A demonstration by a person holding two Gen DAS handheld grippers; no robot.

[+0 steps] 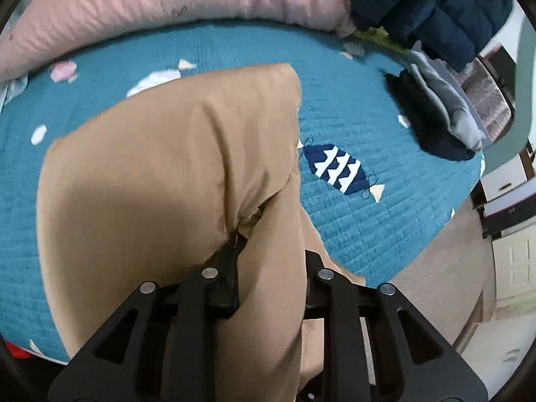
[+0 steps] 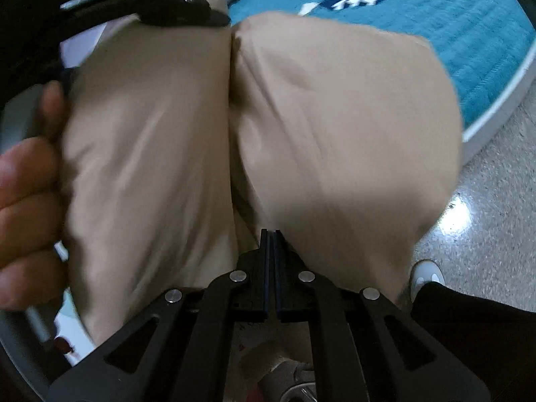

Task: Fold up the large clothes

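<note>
A large tan garment [image 1: 167,174] hangs in folds over the teal quilted bed [image 1: 351,107]. In the left wrist view my left gripper [image 1: 272,261] is shut on a thick bunch of it, cloth filling the gap between the fingers. The right wrist view is mostly filled by the same tan garment [image 2: 335,117], and my right gripper [image 2: 271,234] has its fingers pressed together on a thin edge of it. The left gripper [image 2: 187,10] shows at the upper left of that view, gripping the cloth's top. A person's hand [image 2: 26,201] is at the left edge.
A pink duvet [image 1: 150,3] lies along the bed's far side, with a dark blue padded jacket [image 1: 435,6] beside it. Folded grey and black clothes [image 1: 435,114] sit near the bed's right edge. Speckled floor [image 2: 485,201] and a white shoe [image 2: 425,274] are below.
</note>
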